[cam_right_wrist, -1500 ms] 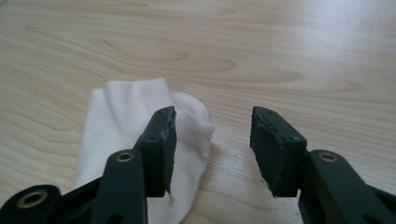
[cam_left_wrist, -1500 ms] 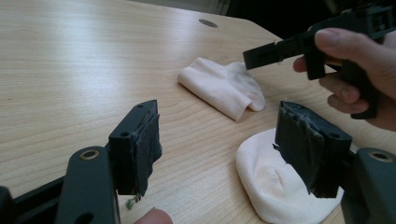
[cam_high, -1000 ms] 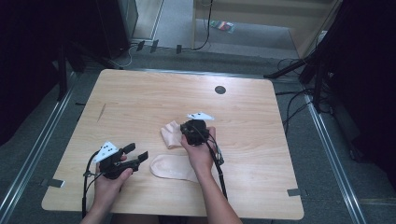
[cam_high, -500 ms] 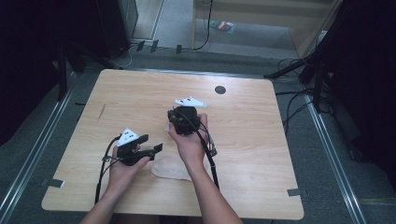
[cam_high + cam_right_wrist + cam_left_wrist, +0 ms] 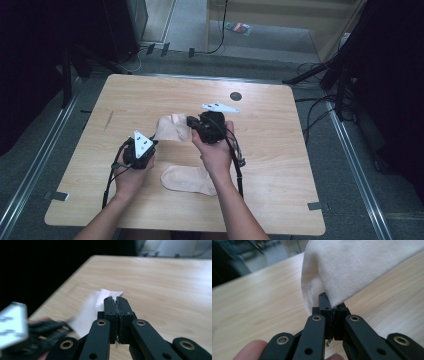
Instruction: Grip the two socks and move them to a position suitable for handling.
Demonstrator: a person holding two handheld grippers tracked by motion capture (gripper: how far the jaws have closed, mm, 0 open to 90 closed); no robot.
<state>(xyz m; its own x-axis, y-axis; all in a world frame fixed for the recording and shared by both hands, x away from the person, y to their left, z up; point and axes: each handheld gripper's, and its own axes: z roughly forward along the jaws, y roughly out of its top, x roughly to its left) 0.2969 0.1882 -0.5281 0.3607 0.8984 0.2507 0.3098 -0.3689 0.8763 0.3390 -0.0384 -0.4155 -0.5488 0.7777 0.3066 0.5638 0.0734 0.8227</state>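
Both grippers, left (image 5: pixel 152 141) & right (image 5: pixel 192 121), pinching raised sock (image 5: pixel 172 127) at opposite ends; best kept taut, lowered squarely onto second sock (image 5: pixel 187 179) on table (image 5: pixel 280 150).

No readable text, labels, brands, numbers or signs anywhere

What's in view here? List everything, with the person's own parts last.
held sock: 1, cream, stretched between both claws above the table middle
flat sock: 1, cream, lying near the front edge
table: 1, light wood, centre
black disc: 1, on the table's far side
cables: several, black, on the floor at right
left claw: 1, black, shut on the held sock
right claw: 1, black, shut on the held sock
hands: 2, holding the claws
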